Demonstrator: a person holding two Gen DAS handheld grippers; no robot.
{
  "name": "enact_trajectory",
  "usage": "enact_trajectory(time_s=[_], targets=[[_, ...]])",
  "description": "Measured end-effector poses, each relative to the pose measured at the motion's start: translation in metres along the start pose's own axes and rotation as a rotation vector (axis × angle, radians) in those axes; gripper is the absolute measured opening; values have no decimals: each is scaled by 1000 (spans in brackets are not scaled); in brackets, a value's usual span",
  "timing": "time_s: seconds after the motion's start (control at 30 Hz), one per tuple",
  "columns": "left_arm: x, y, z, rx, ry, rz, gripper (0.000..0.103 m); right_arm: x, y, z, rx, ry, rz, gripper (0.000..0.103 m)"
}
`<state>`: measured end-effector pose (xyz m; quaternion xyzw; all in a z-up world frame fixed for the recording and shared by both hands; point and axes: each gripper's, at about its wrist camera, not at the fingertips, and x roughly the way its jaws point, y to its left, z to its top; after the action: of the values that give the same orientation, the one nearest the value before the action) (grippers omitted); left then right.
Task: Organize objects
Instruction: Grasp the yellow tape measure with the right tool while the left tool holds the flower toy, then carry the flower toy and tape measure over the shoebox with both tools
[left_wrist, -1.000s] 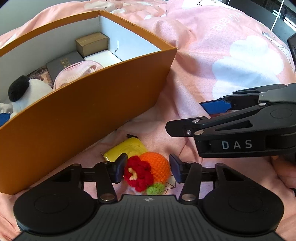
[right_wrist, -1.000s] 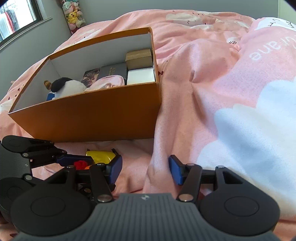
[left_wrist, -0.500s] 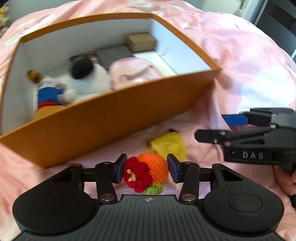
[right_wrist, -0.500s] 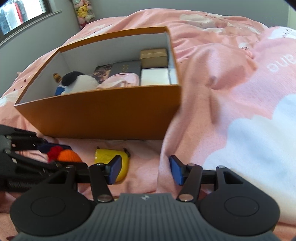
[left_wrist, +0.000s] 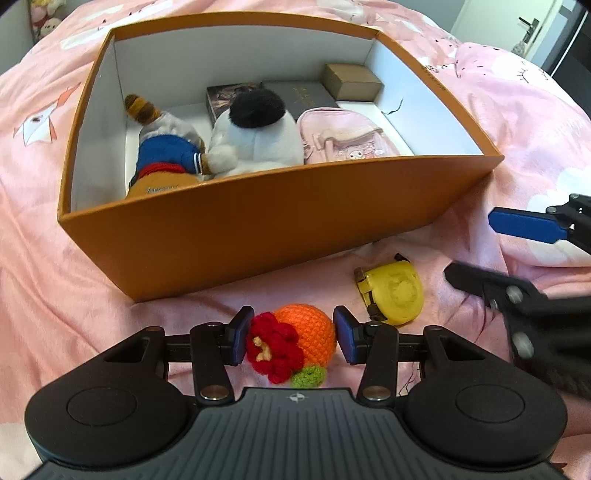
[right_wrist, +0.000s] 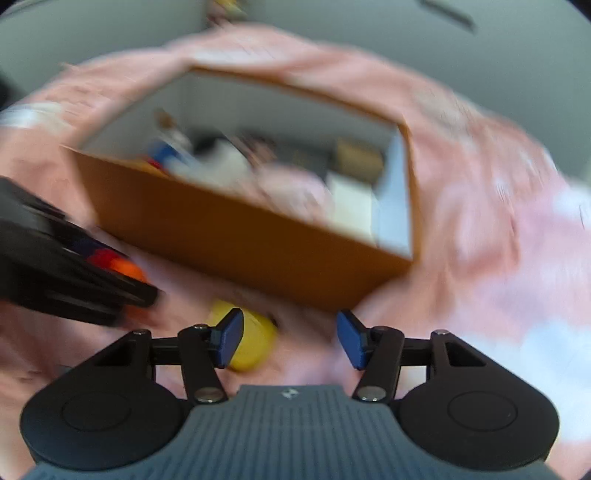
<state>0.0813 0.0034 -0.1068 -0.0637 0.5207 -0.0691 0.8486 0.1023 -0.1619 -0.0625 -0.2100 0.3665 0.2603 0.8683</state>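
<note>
My left gripper (left_wrist: 291, 338) is shut on an orange crocheted ball with a red flower (left_wrist: 295, 341) and holds it above the bed, in front of the orange box (left_wrist: 258, 218). A yellow tape measure (left_wrist: 391, 291) lies on the pink blanket just right of it. My right gripper (right_wrist: 290, 343) is open and empty, and it hovers near the tape measure (right_wrist: 247, 343), which sits by its left finger. The right wrist view is blurred by motion. The right gripper also shows at the right edge of the left wrist view (left_wrist: 517, 258).
The orange box (right_wrist: 240, 236) holds a plush toy in blue (left_wrist: 166, 155), a black-and-white plush (left_wrist: 255, 136), a pink pouch (left_wrist: 343, 136), dark books (left_wrist: 295, 96) and a small brown box (left_wrist: 352, 83). A pink blanket (left_wrist: 55, 295) covers the bed.
My left gripper has risen with the crocheted ball and now looks down into the box. My right gripper has swung left toward the tape measure and is moving fast.
</note>
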Motion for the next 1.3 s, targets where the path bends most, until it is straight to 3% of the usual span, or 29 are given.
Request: enact_trajectory(time_s=[0.07,0.13,0.3,0.43,0.6,0.93,1.2,1.3], targets=[[1,3,0,-11,4,-4,54,0,5,6,3,-1,86,58],[0,5,-1,-21,-2,-11,54,19,3,5,36,54,110,58],[1,11,-2,-43,1,-19,54,65,-24,-11,252,185,201,58],[4,9,-1,-36,6,-11,54,74,-31,-14,307,196,235,62],[3,10,-2,-42,-3,-15,54,90,-24,-20,304,232,234,59],[-18,-1,-2,19,-75,-20,54,65,-20,-21,298,184,219,58],[-69,-12,8,56,-203,-109,54,-4,-24,-3,221,32,221,58],[-84,-10,19,44,-264,-106,54,-25,-32,10,197,-34,219,58]])
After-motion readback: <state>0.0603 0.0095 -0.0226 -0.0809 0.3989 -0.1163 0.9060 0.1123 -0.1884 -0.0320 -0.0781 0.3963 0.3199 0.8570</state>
